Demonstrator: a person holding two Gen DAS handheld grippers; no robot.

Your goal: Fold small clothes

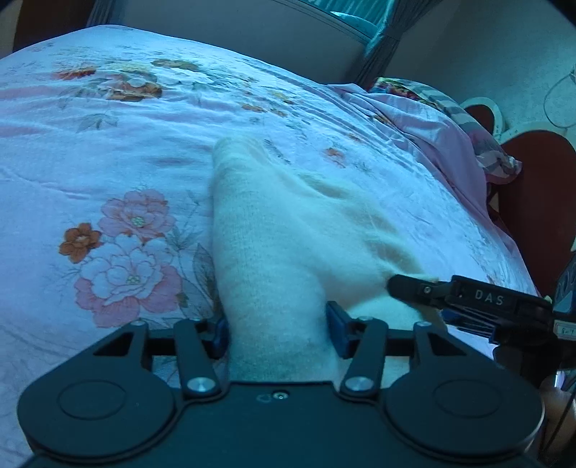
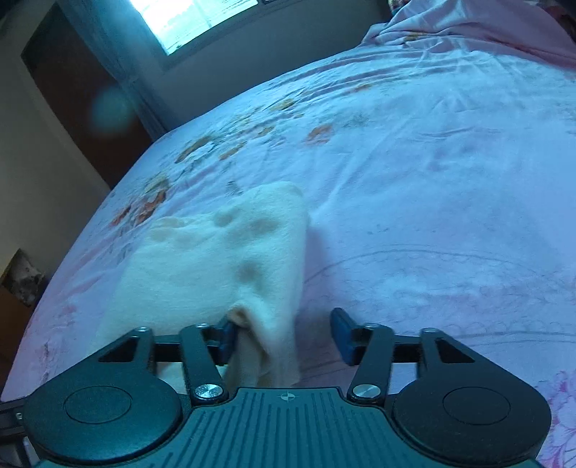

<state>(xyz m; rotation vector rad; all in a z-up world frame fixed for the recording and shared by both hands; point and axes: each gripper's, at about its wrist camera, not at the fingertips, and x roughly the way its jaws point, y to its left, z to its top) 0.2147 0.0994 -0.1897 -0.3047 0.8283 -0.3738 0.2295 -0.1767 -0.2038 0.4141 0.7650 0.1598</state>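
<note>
On floral bedsheet (image 1: pixel 108 151), one cream garment (image 1: pixel 273 230), left claw (image 1: pixel 277 334) and right claw (image 2: pixel 284 336) apart.

Left wrist view: the camera sits just behind the left gripper (image 1: pixel 277 336), looking forward and downward along its fingers (image 1: pixel 336 333) across the bed (image 1: pixel 108 144), close to the sheet. It faces the wall (image 1: pixel 252 32) beyond the bed; the right gripper (image 1: pixel 406 288) enters at the right edge. Right wrist view: the camera sits just behind the right gripper (image 2: pixel 284 336), also tilted downward and close, facing across the bed (image 2: pixel 432 180) toward a window (image 2: pixel 194 21) at upper left. Both views share the floral bedsheet and the cream garment (image 1: pixel 288 223) (image 2: pixel 216 259), seen from opposite sides at near range.
</note>
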